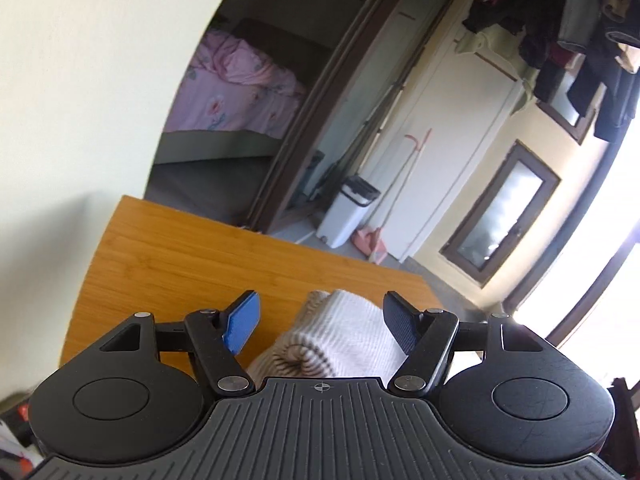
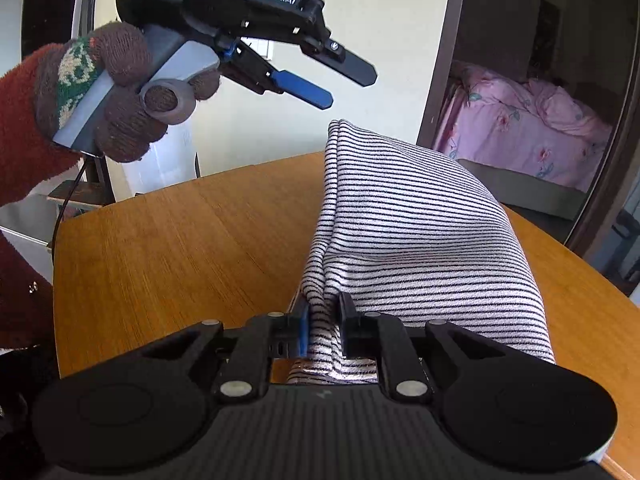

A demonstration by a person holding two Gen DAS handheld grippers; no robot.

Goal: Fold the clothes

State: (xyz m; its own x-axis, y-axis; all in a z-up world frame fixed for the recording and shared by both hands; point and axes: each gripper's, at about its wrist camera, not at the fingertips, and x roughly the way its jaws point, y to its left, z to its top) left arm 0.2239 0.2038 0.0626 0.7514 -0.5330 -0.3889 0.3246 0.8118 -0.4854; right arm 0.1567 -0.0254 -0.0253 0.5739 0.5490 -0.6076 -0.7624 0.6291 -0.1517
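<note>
A white garment with thin black stripes [image 2: 416, 232] is draped in a raised fold over the wooden table [image 2: 180, 248]. My right gripper [image 2: 324, 328] is shut on its near edge and holds it up. My left gripper [image 2: 348, 84] is open and empty, held in the air above the garment's far end by a gloved hand [image 2: 100, 92]. In the left wrist view my left gripper [image 1: 320, 324] is open above the garment [image 1: 340, 340], which looks white and ribbed there, over the table [image 1: 180, 260].
A doorway behind the table shows a bed with pink bedding [image 2: 520, 128]. A white bin [image 1: 348, 210] and a broom stand on the floor by a white door. Dark clothes [image 1: 580, 40] hang at the upper right.
</note>
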